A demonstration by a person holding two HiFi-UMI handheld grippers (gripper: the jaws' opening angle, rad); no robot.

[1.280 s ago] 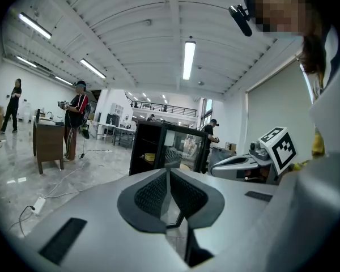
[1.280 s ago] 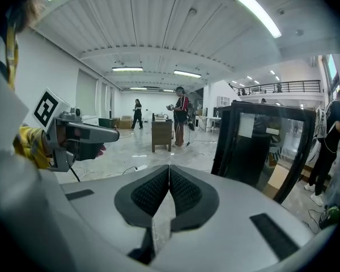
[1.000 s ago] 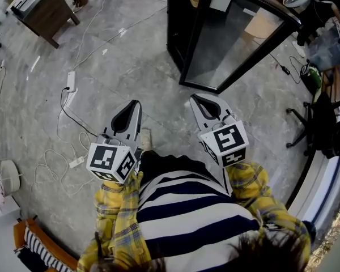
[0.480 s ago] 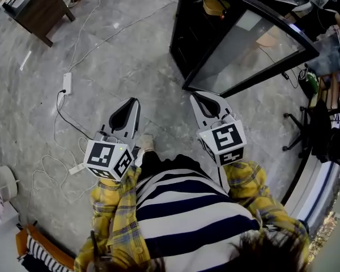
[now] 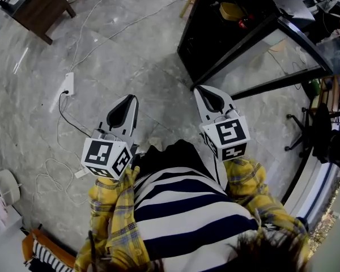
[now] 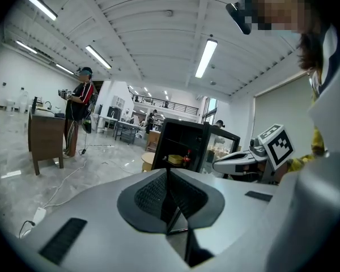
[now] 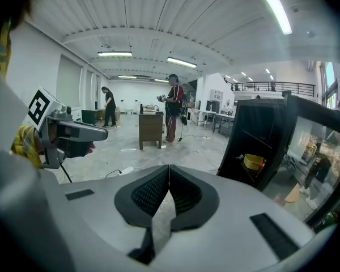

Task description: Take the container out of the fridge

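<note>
1. Firstly, at the far left of the head view, a brown wooden table (image 5: 39, 7) stands on the grey stone floor (image 5: 130, 50). A white power strip (image 5: 68, 84) with trailing cables lies nearer the person.
2. The left gripper (image 5: 133, 98) reaches forward from a yellow plaid sleeve (image 5: 116, 208), with its marker cube toward the body. The left gripper view shows its jaws clenched, the ribbed pads meeting at the tips with nothing between them.
3. The right gripper (image 5: 198, 89) is held out beside it, apart from it and pointing the same way. Its own view shows the jaws pressed together and empty as well.
4. The black fridge (image 5: 215, 44) stands at the upper right, ahead of both grippers and clear of them. Its glass door (image 5: 266, 58) is swung open toward the right.
5. The yellow container (image 5: 231, 10) sits on a shelf inside the fridge, with a small red thing (image 5: 243, 22) just beside it on the right. Neither gripper touches the container, and both are well apart from it.
6. At the far right edge, a black office chair (image 5: 320, 123) stands on the floor past the open door.
</note>
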